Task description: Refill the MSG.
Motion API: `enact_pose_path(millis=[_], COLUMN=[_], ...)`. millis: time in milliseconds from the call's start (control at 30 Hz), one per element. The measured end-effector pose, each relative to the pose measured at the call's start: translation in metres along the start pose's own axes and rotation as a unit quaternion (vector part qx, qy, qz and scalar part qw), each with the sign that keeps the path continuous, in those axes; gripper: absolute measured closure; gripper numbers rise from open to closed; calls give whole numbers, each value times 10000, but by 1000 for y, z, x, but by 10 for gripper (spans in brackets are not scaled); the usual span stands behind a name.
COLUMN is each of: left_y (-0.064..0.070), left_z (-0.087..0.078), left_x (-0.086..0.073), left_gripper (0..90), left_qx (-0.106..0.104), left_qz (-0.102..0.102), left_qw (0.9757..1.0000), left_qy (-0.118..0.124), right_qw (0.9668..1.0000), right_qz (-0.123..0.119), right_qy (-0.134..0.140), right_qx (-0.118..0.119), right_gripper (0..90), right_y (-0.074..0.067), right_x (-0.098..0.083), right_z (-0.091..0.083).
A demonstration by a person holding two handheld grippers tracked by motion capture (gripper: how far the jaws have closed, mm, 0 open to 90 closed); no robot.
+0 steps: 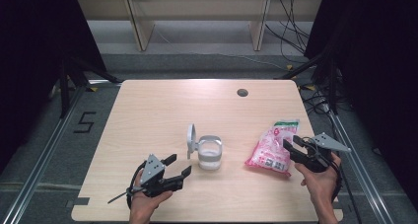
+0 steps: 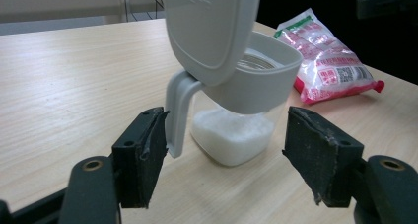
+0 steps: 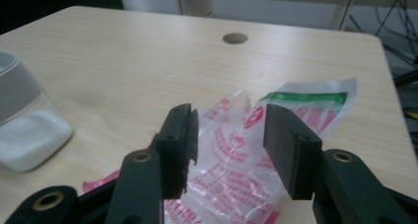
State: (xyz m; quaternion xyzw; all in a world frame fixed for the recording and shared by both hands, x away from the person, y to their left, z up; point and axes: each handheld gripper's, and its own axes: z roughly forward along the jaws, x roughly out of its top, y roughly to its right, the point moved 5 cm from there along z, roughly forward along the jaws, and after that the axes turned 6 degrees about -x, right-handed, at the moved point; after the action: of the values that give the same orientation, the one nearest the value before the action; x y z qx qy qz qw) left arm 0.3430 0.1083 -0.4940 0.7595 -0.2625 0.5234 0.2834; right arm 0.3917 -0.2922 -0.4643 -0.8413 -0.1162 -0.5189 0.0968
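- Jar (image 1: 210,155) of white granules sits at centre of the high view on the table (image 1: 162,105), flip lid (image 1: 191,137) standing open and upright on its left side; handle (image 2: 178,113) faces the left gripper.
- Left gripper (image 1: 177,167), lower left of the high view: jaws spread, nothing between them. In the left gripper view the handle lies just beside the left pad, not touching; jar body sits ahead, between the jaw lines.
- Pink-printed bag (image 1: 272,147) lies flat, right of centre, well apart from the jar, long axis running from lower left to upper right.
- Right gripper (image 1: 292,144) at the bag's right edge: jaws parted. In the right gripper view the pads straddle crumpled film (image 3: 231,135) without pressing it; bag released.
- Judgement: left hand is nearer the jar; closing the lid or steadying the jar falls to it.
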Motion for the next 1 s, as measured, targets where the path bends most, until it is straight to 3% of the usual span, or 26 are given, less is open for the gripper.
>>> enact_pose_path(millis=[33, 100, 167, 267, 333, 367, 400, 467, 500, 533, 600, 700, 733, 767, 800, 833, 867, 900, 1000], left_y=[-1, -2, -4, -5, -6, -7, -7, -8, -10, -10, -13, -16, -16, -16, -16, -17, -18, -18, -19], left_z=[0, 1, 1, 0, 2, 0, -1, -3, -5, -6, -6, -3, -2, -1, 0, 1, 1, 2, 4], left_x=[1, 1, 2, 2, 3, 6, 9, 11, 16, 18, 20, 21, 21, 21, 21, 22, 23, 24, 27], left_gripper=[316, 317, 330, 345, 382, 414, 446, 523, 569, 600, 655, 727, 755, 780, 803, 828, 848, 861, 887], left_qx=[-2, 38, 54, 42, -13, 27, 33, 47, 69, 135, 190, 256, 293, 294, 327, 354, 354, 349, 365], left_qz=[14, -78, -10, -74, -138, -143, -167, -64, 113, 101, 195, 354, 355, 380, 357, 372, 414, 409, 409], left_qw=[10000, 10000, 10000, 10000, 9999, 9999, 9998, 9999, 9998, 9998, 9995, 9990, 9989, 9988, 9988, 9986, 9985, 9985, 9985], left_qy=[2, 47, 2, -18, 0, 29, 78, 87, 128, 121, 151, 93, 83, 79, 125, 128, 76, 84, 89], right_qw=[9999, 9996, 9990, 9984, 9982, 9973, 9973, 9968, 9954, 9958, 9940, 9941, 9926, 9932, 9924, 9926, 9913, 9915, 9902], right_qz=[29, -198, -311, -392, -318, -435, -339, -427, -615, -516, -759, -642, -822, -713, -810, -753, -963, -865, -997], right_qy=[-112, -169, -239, -318, -396, -367, -445, -428, -397, -442, -432, -520, -500, -546, -531, -562, -515, -592, -543], right_qx=[111, 133, 190, 250, 329, 453, 479, 532, 624, 609, 662, 705, 735, 740, 753, 770, 734, 774, 808], right_gripper=[522, 519, 512, 494, 492, 486, 486, 485, 481, 481, 481, 479, 479, 479, 479, 479, 479, 478, 479], right_y=[-4, -7, -15, -26, -32, -39, -44, -47, -51, -55, -56, -63, -62, -65, -65, -68, -67, -70, -71], right_x=[-2, -4, -7, -11, -13, -14, -15, -15, -16, -17, -18, -21, -22, -23, -24, -25, -25, -27, -27], right_z=[-1, 0, 1, 2, 1, 2, 1, 2, 5, 4, 5, 3, 4, 3, 4, 3, 4, 3, 3])
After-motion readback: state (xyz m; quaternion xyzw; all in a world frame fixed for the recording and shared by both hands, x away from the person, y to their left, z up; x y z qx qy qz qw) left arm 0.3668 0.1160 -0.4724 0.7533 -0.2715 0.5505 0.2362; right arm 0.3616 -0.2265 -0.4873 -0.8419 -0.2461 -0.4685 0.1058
